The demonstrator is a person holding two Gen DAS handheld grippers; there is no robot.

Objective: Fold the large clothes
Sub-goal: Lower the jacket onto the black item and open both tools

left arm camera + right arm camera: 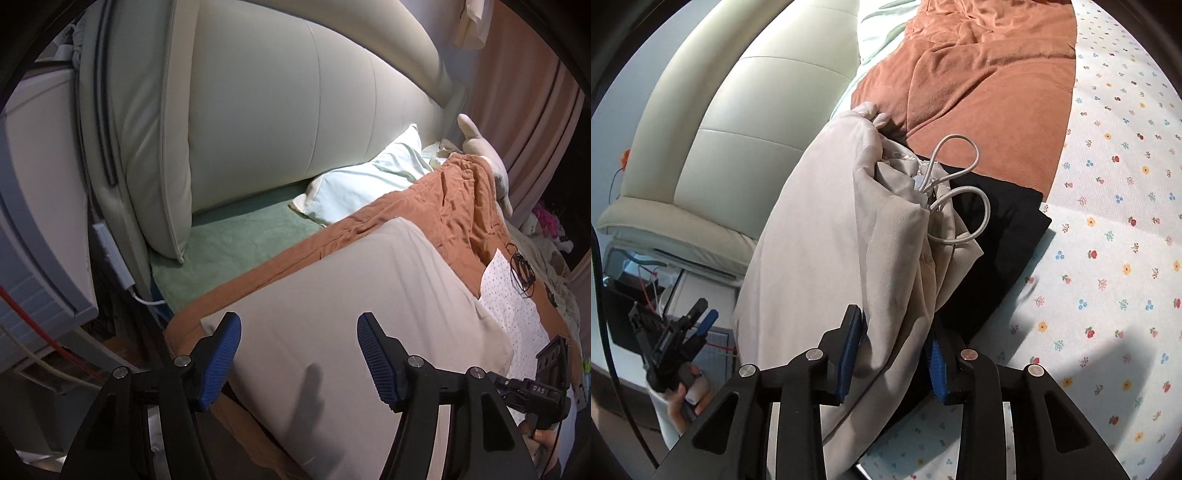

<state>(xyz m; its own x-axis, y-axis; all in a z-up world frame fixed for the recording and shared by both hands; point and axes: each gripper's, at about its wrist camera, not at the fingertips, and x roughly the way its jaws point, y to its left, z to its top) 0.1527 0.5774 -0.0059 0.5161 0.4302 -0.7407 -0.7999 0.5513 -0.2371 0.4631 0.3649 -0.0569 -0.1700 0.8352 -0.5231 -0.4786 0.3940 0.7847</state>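
The beige garment (pixel 827 236) is held bunched between the part-open right tongs (pixel 895 354), its length running ahead, while the left tongs (pixel 299 358) are spread empty above it.

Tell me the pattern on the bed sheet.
White sheet dotted with small multicoloured flowers; clearest in the right wrist view.

Bed (pixel 1126 184): rust blanket (pixel 979 74), beige garment (pixel 820 221).
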